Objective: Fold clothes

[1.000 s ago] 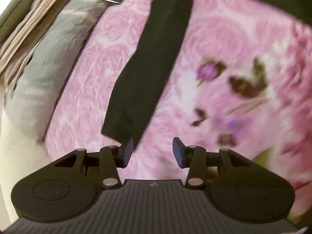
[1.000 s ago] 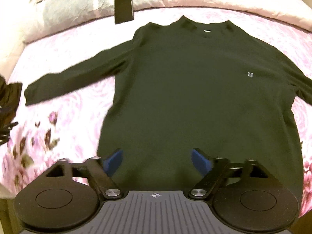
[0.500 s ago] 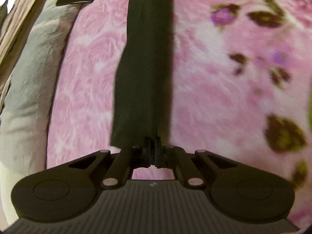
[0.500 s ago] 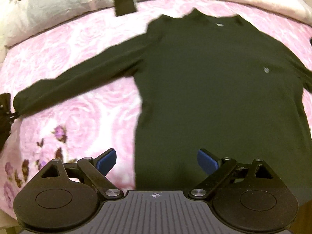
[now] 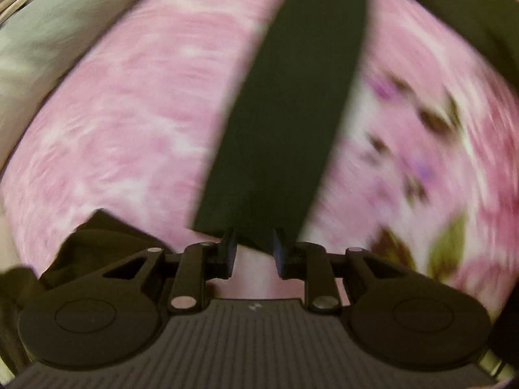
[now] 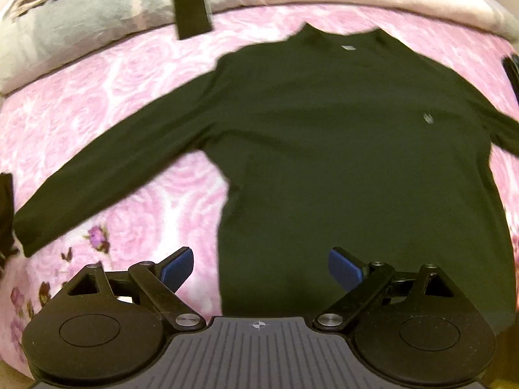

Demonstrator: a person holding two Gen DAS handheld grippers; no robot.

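- Blue pads lined the fingers of the left gripper (image 5: 252,249), which stood a narrow gap apart with the cuff end of the sleeve (image 5: 285,123) lying between and just ahead of them; the view was blurred, so I cannot tell whether the pads were pinching the cloth or only flanking it.
- From those fingers the dark sleeve ran straight away across the pink rose-patterned bedspread (image 5: 129,129), rising toward the top of the left wrist view where it met the body of the garment.
- To the left of that gripper a crumpled dark cloth (image 5: 97,243) lay on the bed, touching the gripper's housing in the picture.
- The right gripper (image 6: 261,267) had its blue-padded fingers spread wide and held nothing; it hung over the lower hem of the black sweater (image 6: 340,146).
- The sweater lay flat and face up on the bedspread (image 6: 97,103), collar away from the camera, with a small pale label at the neck and a small pale emblem on the chest.
- One sleeve stretched out to the left edge of the right wrist view; the other ran off the right edge.
- Beyond the collar, a dark rectangular object (image 6: 191,6) rested on the grey and pale pillows (image 6: 81,22) along the head of the bed.
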